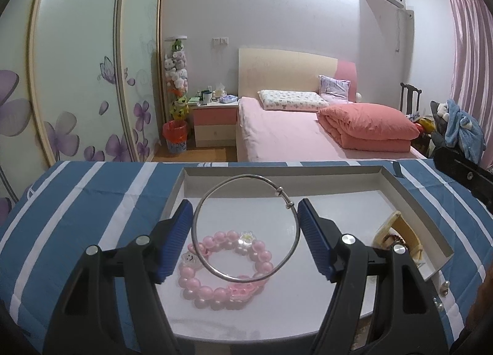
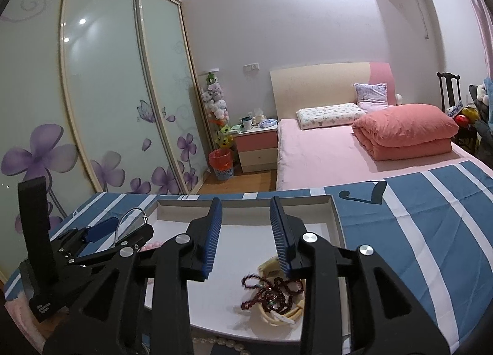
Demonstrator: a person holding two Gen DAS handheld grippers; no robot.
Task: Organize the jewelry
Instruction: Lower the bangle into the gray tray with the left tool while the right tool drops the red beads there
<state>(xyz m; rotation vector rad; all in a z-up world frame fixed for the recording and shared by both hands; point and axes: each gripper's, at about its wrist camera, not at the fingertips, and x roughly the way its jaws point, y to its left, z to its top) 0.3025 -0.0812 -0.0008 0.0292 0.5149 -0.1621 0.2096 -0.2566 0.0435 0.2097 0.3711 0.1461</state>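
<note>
— Now, from your left wrist, what are you holding?
— Your left gripper is clamping the silver bangle between its blue pads, holding it above the pink bead bracelet lying in the white tray.
— And your right wrist?
— Your right gripper is standing parted, gripping nothing, just above the dark red bead string resting in the tray.

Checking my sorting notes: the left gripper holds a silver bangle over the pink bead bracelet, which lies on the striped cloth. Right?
Not quite. In the left wrist view the pink bead bracelet lies inside the white tray, not on the cloth. The left gripper does hold the silver bangle over it.
</note>
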